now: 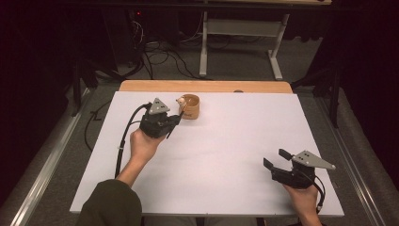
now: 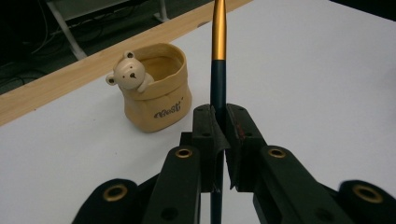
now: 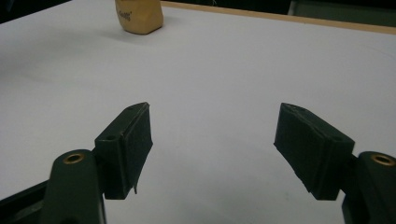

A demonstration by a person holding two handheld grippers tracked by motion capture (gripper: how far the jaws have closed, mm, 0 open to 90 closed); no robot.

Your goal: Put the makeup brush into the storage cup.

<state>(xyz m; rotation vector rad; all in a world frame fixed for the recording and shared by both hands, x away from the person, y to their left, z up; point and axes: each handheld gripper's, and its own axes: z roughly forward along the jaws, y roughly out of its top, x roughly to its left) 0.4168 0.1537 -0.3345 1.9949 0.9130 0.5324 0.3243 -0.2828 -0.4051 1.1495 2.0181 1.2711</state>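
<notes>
I have the left tool (image 2: 219,122) clenched on a pen (image 2: 218,60), held upright at centre frame in the left gripper view, with the bear cup (image 2: 156,88) standing just left of it on the white surface (image 2: 327,93). To seat the pen well, I should carry it over the cup mouth, keep the shaft vertical, lower the bottom end past the rim away from the bear's head, and only then release. The right tool (image 3: 212,144) rests released at lower right of the high view, well apart from the cup; I judge it should stay there.

Only lettering I see: a small dark printed word on the front of the tan bear pot (image 2: 155,88), too small and curved to read for sure. Nothing else carries text.
</notes>
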